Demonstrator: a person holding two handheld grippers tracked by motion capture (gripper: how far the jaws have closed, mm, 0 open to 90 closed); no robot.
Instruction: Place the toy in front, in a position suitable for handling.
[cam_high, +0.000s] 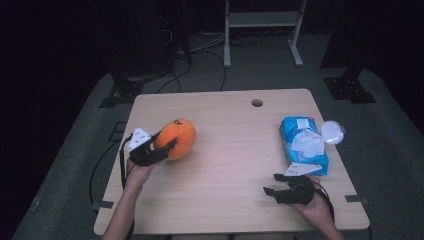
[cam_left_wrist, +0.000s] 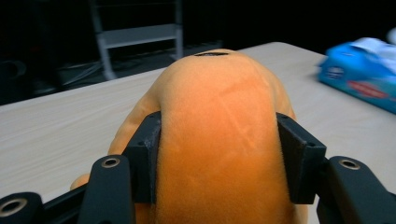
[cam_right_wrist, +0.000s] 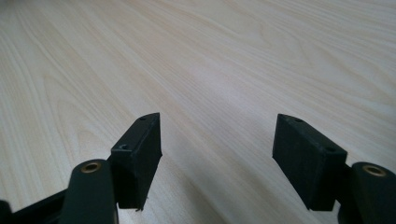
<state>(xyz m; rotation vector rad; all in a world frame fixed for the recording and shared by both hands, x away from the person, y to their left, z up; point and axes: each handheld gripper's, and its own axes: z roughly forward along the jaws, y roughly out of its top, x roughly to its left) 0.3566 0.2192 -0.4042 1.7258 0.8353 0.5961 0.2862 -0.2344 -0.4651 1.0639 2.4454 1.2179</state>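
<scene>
Closest to the camera in the high view, lower right of the frame, the right gripper (cam_high: 274, 192) sits low over the table (cam_high: 225, 200) with its jaws spread wide and nothing between them; its own view has just bare wood grain past the tips.

Over at the left of the frame, the left gripper (cam_high: 167, 147) has its jaws pinching the orange plush toy (cam_high: 177, 137). In the left gripper view the pads (cam_left_wrist: 148, 154) sink right into the fur, and the toy (cam_left_wrist: 217, 140) bulges out above and between them. So it's obviously soft and squishy, probably very light too. It won't slip easily because the fabric is fuzzy, and there's nothing to break, but it'll sag and deform instead of holding its shape. The hold is across the middle of the body, which looks like the best spot to me, since a grab near an edge would just pull loose stuffing. I can't tell whether the toy is clear of the tabletop or resting on it.

Farther back on the right side there's a blue pack of wipes (cam_high: 304, 145) with a white lid (cam_high: 332, 132) lying just beside it, well apart from the toy.
</scene>
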